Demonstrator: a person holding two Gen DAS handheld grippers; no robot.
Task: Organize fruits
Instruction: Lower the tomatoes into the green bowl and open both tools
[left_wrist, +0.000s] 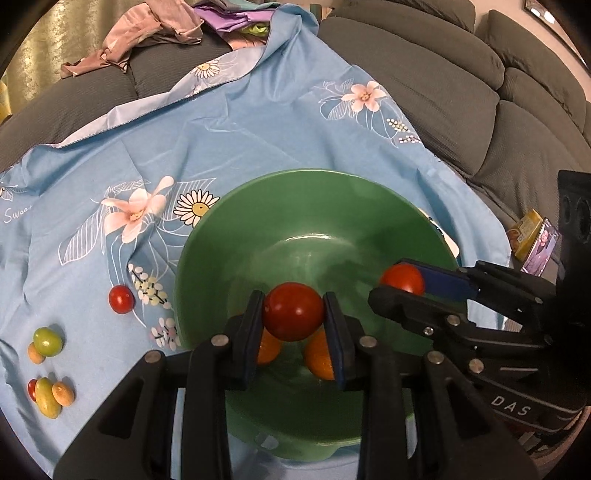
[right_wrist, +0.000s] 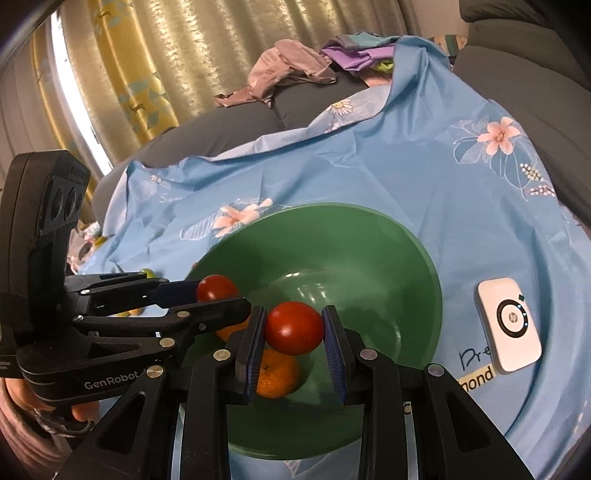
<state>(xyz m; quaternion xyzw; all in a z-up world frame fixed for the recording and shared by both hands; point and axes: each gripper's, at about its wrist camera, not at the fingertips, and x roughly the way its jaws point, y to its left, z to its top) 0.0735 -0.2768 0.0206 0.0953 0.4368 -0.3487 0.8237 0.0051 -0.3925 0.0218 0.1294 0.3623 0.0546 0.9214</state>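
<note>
Right now your left gripper (left_wrist: 293, 325) and right gripper (right_wrist: 293, 334) each pinch a red tomato (left_wrist: 293, 312) directly above the green bowl (left_wrist: 314, 184), oranges (right_wrist: 277, 373) lying straight below.

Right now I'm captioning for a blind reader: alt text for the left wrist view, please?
The left claw grips a round red tomato over a glossy green bowl holding orange fruits. The right claw holds another red tomato alongside, above a blue floral cloth.
</note>
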